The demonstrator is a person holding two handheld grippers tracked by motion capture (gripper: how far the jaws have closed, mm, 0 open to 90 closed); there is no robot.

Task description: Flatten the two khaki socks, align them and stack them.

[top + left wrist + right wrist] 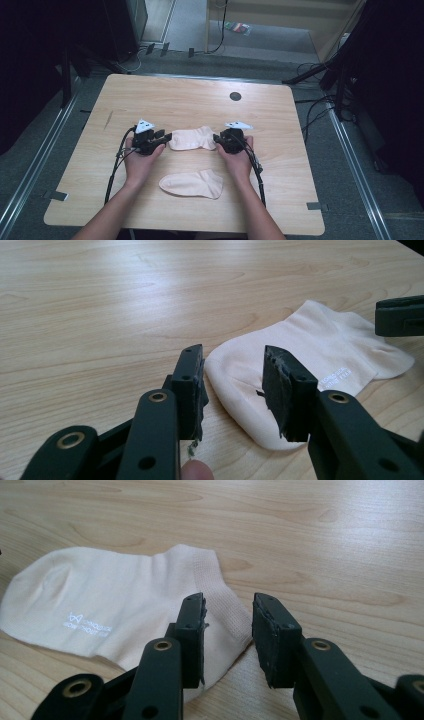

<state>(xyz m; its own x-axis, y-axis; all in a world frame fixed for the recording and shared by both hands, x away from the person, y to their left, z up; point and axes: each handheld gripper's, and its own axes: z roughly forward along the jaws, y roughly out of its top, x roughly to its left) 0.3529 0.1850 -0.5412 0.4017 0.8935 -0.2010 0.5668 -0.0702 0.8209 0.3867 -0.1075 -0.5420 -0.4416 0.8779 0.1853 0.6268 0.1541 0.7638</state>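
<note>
Sitting flat at centre of frame in high view: far sock (191, 138), toe left, cuff right, on table (190, 97)
Lying below it, toward bottom centre: near sock (192, 183), well apart from far one, nothing touching it
Resting at far sock's left end: left gripper (163, 136), hand wrapping it from below
In left gripper view: left gripper (233, 382) standing partly open, gap showing between pads, toe of sock (300, 370) lying behind and right of the gap; right pad overlapping toe edge in frame, left pad over bare wood; pads not pressing cloth, nothing gripped
Sitting at far sock's right end, by cuff: right gripper (218, 139)
In right gripper view: right gripper (229, 630) standing partly open, bare wood showing through the gap; left pad lying over ribbed cuff of sock (115, 600), right pad over bare table (325, 540); not clamping anything
Showing at upper right edge of left gripper view: tip of the other gripper, over cuff end
Sock logo print showing pale near lower edge in both gripper views
Sitting in upper centre of table: dark round hole (235, 96)
</note>
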